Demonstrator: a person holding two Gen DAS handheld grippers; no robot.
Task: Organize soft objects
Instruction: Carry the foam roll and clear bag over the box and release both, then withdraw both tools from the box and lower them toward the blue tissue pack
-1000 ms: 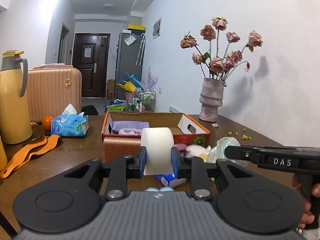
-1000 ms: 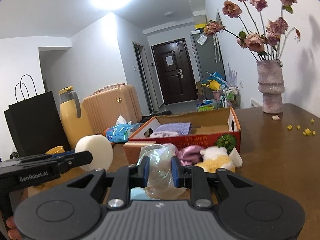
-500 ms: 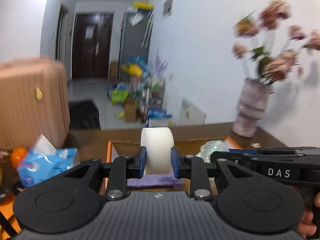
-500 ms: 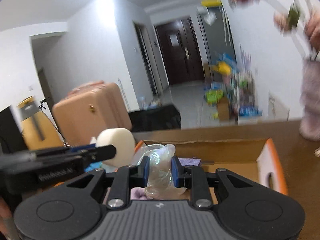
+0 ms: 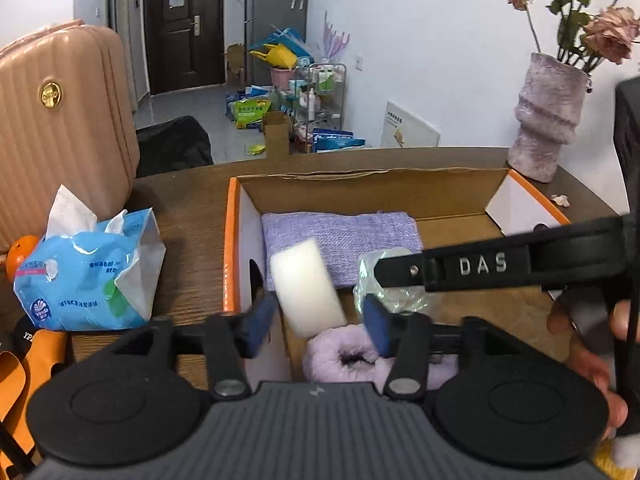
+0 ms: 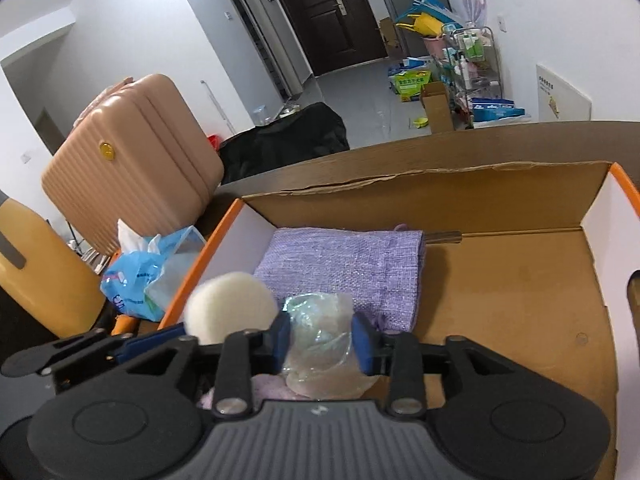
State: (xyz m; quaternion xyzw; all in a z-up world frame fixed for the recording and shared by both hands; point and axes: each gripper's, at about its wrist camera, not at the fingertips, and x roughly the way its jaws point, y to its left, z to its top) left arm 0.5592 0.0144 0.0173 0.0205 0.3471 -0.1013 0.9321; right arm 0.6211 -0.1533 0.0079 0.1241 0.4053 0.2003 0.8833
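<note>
An open cardboard box point(image 5: 360, 190) with an orange rim point(image 6: 440, 196) holds a folded purple cloth point(image 5: 340, 242) point(image 6: 348, 268) and a fluffy lilac item point(image 5: 348, 354). My left gripper point(image 5: 316, 316) is open over the box's left part; the white sponge roll point(image 5: 306, 288) point(image 6: 230, 306) sits loose and tilted between its jaws. My right gripper point(image 6: 320, 338) is open around a crumpled clear plastic bag point(image 6: 320, 344) point(image 5: 394, 276), just above the box floor.
A blue tissue pack point(image 5: 88, 272) point(image 6: 148, 276) lies left of the box on the wooden table point(image 5: 188, 208). A pink suitcase point(image 5: 60, 128), a yellow thermos point(image 6: 40, 272), an orange point(image 5: 16, 254) and orange straps point(image 5: 28, 360) are at left. A vase with flowers point(image 5: 548, 120) stands far right.
Both grippers moved forward and down over the box. Both have opened: the left let go of the sponge, which now tilts, and the right released its squeeze on the plastic bag.
</note>
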